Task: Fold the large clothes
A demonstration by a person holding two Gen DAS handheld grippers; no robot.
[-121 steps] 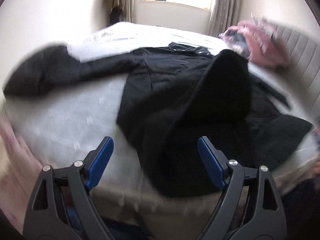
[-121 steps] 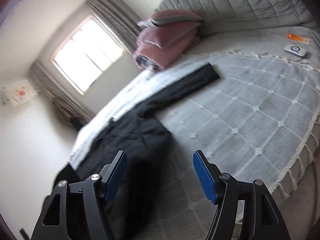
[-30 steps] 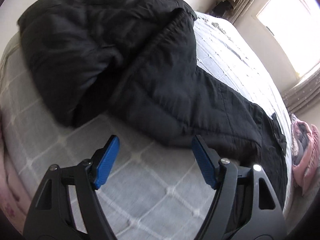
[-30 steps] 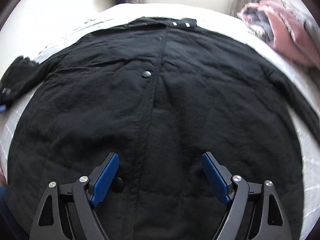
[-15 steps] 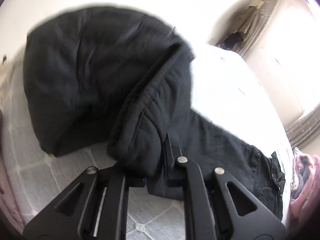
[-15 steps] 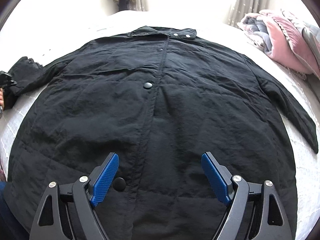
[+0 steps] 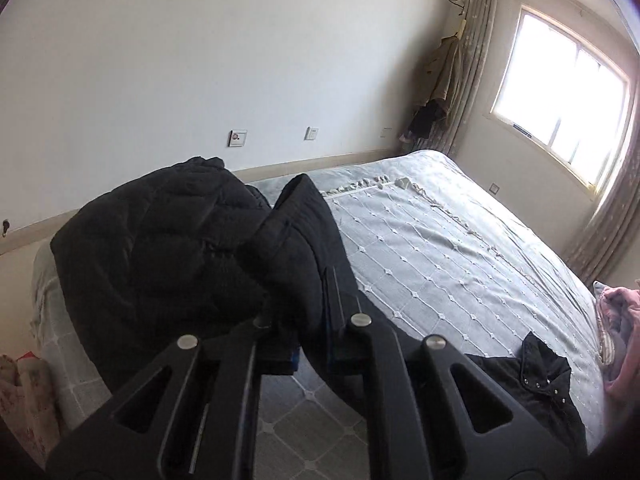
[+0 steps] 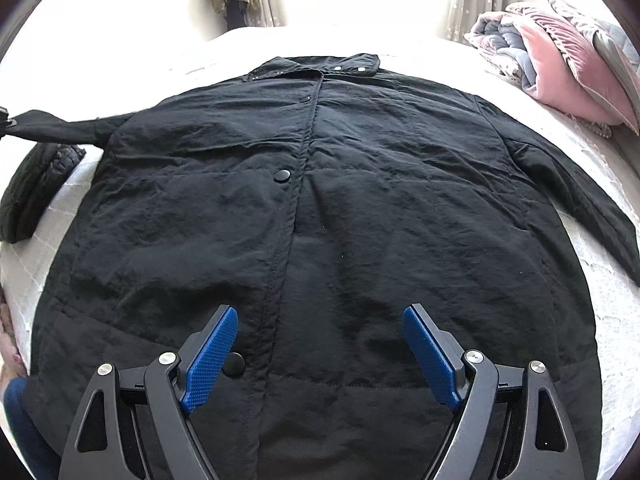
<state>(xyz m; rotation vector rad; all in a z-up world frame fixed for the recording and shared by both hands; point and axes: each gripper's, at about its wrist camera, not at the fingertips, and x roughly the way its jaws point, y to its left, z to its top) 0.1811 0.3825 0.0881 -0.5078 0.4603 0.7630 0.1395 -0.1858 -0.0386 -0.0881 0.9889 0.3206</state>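
A large black coat [image 8: 320, 200] lies face up on the bed, front snapped shut, collar [image 8: 316, 66] at the far end. My left gripper [image 7: 316, 332] is shut on the cuff of the coat's left sleeve [image 7: 296, 248] and holds it up off the bed. In the right wrist view that sleeve [image 8: 60, 130] runs taut out to the left edge. My right gripper [image 8: 320, 344] hangs open over the coat's lower front, nothing between its blue pads [image 8: 210, 360]. The coat's collar [image 7: 536, 376] also shows low in the left wrist view.
A second black quilted jacket [image 7: 160, 240] lies bunched at the bed's corner, beside the coat [image 8: 36, 188]. Pink and grey bedding [image 8: 560, 52] is piled at the far right. The grey patterned bedspread [image 7: 440, 248] stretches toward the window [image 7: 560, 92]. A bag [image 7: 20, 392] stands on the floor.
My left gripper closed on the sleeve cuff and rose with it, tipping up toward the wall. The sleeve now stretches off the bed. The right gripper stayed open over the coat.
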